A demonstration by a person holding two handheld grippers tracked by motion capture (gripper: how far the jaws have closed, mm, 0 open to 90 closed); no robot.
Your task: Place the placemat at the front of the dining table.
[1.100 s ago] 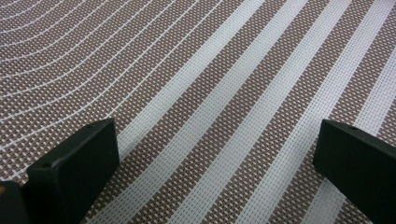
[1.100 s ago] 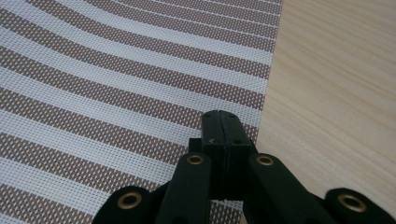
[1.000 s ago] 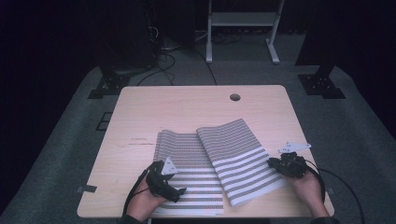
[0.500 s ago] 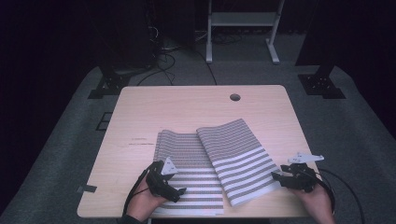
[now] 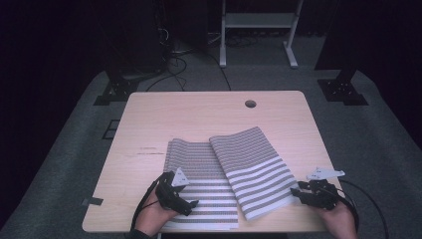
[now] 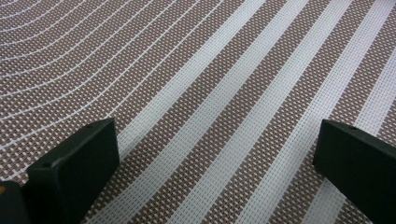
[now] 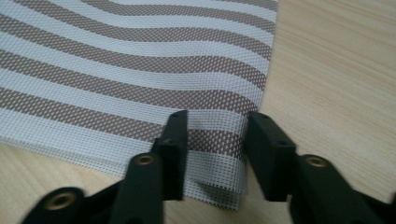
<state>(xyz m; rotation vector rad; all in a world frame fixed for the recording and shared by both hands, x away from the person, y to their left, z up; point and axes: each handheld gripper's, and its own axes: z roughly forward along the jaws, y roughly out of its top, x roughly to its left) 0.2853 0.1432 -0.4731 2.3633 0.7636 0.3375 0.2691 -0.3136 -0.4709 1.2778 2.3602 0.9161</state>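
Two brown-and-white striped woven mats lie on the wooden table [image 5: 199, 114]. The right mat [image 5: 254, 164] overlaps the edge of the left mat [image 5: 199, 172]. My left gripper [image 5: 188, 203] rests low over the left mat's near part [image 6: 210, 93], open, jaws far apart with bare weave between them. My right gripper [image 5: 297, 191] is at the right mat's near right corner [image 7: 219, 140]. Its jaws have just been closing and stand a little apart. That corner lies between them, and the pads do not press on it.
A round cable hole [image 5: 250, 103] sits near the table's far edge. Black cables [image 5: 363, 199] trail from the right gripper off the table's right side. Stand feet [image 5: 343, 92] and a white frame [image 5: 259, 30] stand on the dark floor beyond.
My right gripper has slid right and toward the near edge, from the mat's right side to its near right corner. The left gripper and both mats have stayed put.
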